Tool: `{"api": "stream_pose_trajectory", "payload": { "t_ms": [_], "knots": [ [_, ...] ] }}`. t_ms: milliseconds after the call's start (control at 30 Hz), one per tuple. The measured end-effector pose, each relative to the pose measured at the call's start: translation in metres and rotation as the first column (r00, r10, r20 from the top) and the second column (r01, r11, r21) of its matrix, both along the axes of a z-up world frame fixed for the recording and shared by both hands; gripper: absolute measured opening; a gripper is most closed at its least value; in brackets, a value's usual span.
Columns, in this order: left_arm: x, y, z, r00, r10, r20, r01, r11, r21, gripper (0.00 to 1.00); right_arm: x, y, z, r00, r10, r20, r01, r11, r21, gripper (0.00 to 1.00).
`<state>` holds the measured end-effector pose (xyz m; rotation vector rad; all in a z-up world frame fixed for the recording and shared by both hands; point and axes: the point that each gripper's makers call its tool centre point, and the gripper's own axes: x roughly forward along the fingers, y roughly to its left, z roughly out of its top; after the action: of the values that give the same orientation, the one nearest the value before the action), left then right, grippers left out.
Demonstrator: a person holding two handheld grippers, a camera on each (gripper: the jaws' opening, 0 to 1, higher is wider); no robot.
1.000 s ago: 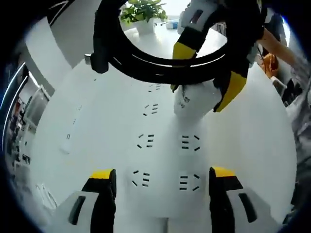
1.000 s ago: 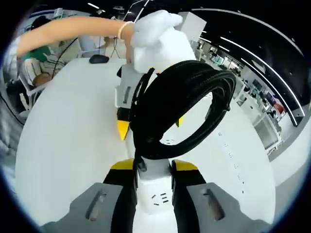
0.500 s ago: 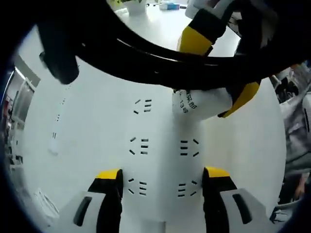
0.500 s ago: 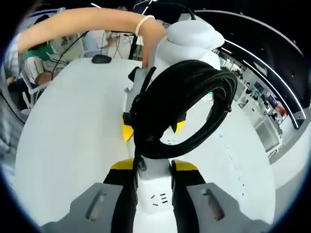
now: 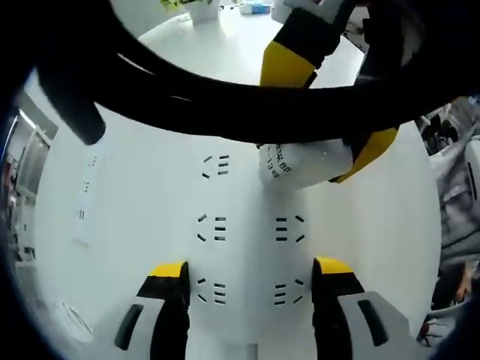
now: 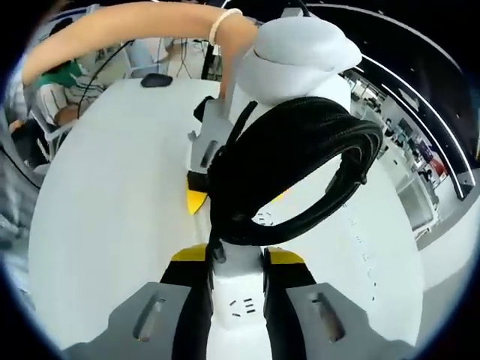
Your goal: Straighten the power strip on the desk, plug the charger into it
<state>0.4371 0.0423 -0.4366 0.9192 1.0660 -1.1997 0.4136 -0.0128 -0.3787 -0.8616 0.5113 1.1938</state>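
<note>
The power strip (image 5: 247, 232) is white and flat on the white counter (image 5: 150, 195), its face up, with two rows of socket slots running away from the left gripper view's camera. The charger (image 5: 304, 161) is a white block with small dark print on its side, standing on the strip's far right socket, and its thick black braided cable (image 6: 289, 169) is wound in a loose coil above it. In the right gripper view the charger (image 6: 240, 289) shows slot marks on its near face.

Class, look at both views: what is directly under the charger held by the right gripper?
The power strip lies under the charger, its socket rows facing up. The right gripper and the coiled cable cover the contact point, so whether the prongs are in cannot be seen.
</note>
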Motion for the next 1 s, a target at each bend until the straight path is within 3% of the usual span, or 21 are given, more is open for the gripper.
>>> {"api": "stream_pose_trajectory", "payload": {
  "t_ms": [67, 233, 333, 467, 633, 767, 1000],
  "knots": [
    [-0.001, 0.0, 0.0, 1.0, -0.002, 0.002, 0.002, 1.0, -0.009, 0.65, 0.003, -0.001, 0.0, 0.999, -0.009, -0.034, 0.01, 1.0, 0.021, 0.22],
    [-0.003, -0.001, -0.001, 1.0, -0.008, 0.011, 0.008, 0.999, -0.046, 0.65, 0.002, 0.001, -0.001, 0.999, -0.006, -0.051, 0.006, 1.0, 0.009, 0.22],
    [-0.01, -0.001, -0.002, 1.0, -0.012, 0.014, 0.012, 0.999, -0.05, 0.65, 0.0, 0.0, -0.003, 1.0, -0.025, -0.018, 0.024, 1.0, -0.012, 0.22],
    [-0.016, -0.001, -0.004, 1.0, -0.017, 0.015, 0.017, 0.999, -0.05, 0.65, -0.007, -0.004, -0.006, 0.996, 0.019, 0.088, -0.009, 0.994, -0.112, 0.22],
    [-0.019, 0.001, -0.005, 1.0, -0.019, 0.017, 0.02, 0.998, -0.057, 0.65, -0.006, -0.004, -0.009, 0.991, 0.024, 0.13, 0.002, 0.981, -0.192, 0.22],
    [-0.015, 0.001, -0.005, 1.0, -0.022, 0.019, 0.023, 0.997, -0.071, 0.65, -0.002, -0.006, -0.009, 0.994, 0.018, 0.106, 0.003, 0.98, -0.199, 0.22],
    [-0.011, 0.0, -0.004, 0.999, -0.028, 0.017, 0.029, 0.997, -0.065, 0.65, 0.008, -0.005, -0.012, 1.0, -0.021, 0.003, 0.021, 0.985, -0.171, 0.22]
  ]
}}
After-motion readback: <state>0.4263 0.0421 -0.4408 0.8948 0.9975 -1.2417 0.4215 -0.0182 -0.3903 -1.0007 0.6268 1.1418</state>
